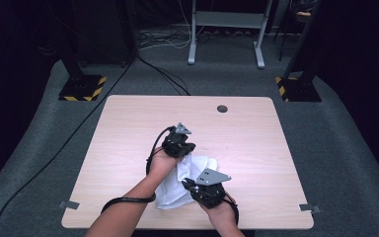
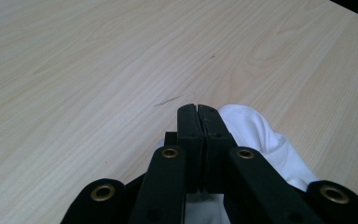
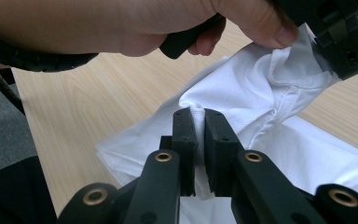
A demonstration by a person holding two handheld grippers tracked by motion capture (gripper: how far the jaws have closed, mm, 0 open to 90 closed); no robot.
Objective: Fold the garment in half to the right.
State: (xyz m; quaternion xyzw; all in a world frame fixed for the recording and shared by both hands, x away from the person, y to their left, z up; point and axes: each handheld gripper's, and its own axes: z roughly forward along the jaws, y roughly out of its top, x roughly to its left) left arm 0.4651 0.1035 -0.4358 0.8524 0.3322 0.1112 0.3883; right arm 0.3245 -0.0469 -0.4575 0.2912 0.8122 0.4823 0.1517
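White cloth (image 1: 187,185) sits bunched on the tabletop (image 1: 128,128), just toward 6 o'clock of centre, between both hands. Right tool (image 1: 190,186) — jaws clamped on a raised fold of the cloth, fabric pinched between the pads in the right gripper view (image 3: 196,122). Left tool (image 1: 188,148) at 12 o'clock of the cloth — jaws pressed together in the left gripper view (image 2: 197,112); cloth (image 2: 261,135) shows beside and under them, but whether any is caught between them cannot be told. In the right gripper view the left hand (image 3: 135,23) holds its tool above the cloth's far edge. Left-tool cable (image 1: 154,148) loops back over the wrist.
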